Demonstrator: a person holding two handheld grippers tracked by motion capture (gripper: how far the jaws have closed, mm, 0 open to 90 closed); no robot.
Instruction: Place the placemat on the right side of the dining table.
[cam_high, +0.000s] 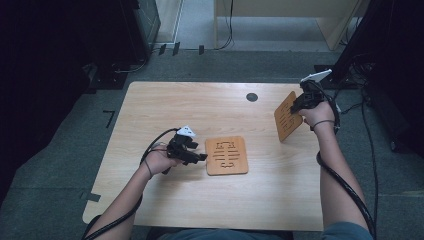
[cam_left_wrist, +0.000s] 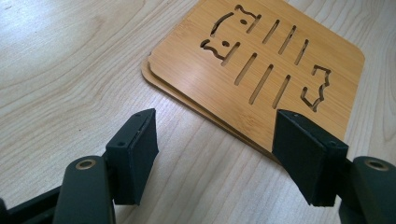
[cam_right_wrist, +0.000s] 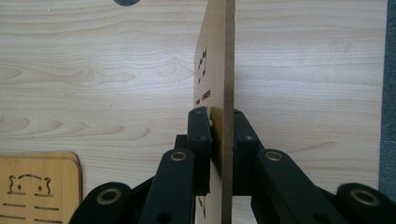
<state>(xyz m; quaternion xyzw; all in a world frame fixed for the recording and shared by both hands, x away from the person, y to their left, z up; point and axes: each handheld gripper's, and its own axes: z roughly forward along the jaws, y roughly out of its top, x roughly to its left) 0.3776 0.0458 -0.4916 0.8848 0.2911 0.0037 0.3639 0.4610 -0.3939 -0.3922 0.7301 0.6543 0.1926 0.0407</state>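
Note:
Two wooden cat-cutout trivets (cam_high: 226, 155) lie stacked flat at the table's middle, the upper one shifted slightly off the lower (cam_left_wrist: 261, 60). My left gripper (cam_high: 200, 156) rests just left of the stack, open, its jaws (cam_left_wrist: 217, 123) spread before the stack's near corner without touching it. At the right, my right gripper (cam_high: 298, 106) is shut on a third trivet (cam_high: 286, 119) and holds it upright on its edge above the table. In the right gripper view the pads (cam_right_wrist: 223, 121) pinch the thin board (cam_right_wrist: 217, 56), and the flat stack (cam_right_wrist: 37, 186) lies at the lower left.
The light wooden table (cam_high: 175, 110) has a round dark hole (cam_high: 252, 97) near its far edge. Grey floor surrounds it, with dark equipment and cables at the left and right. Bare tabletop lies between the stack and the held trivet.

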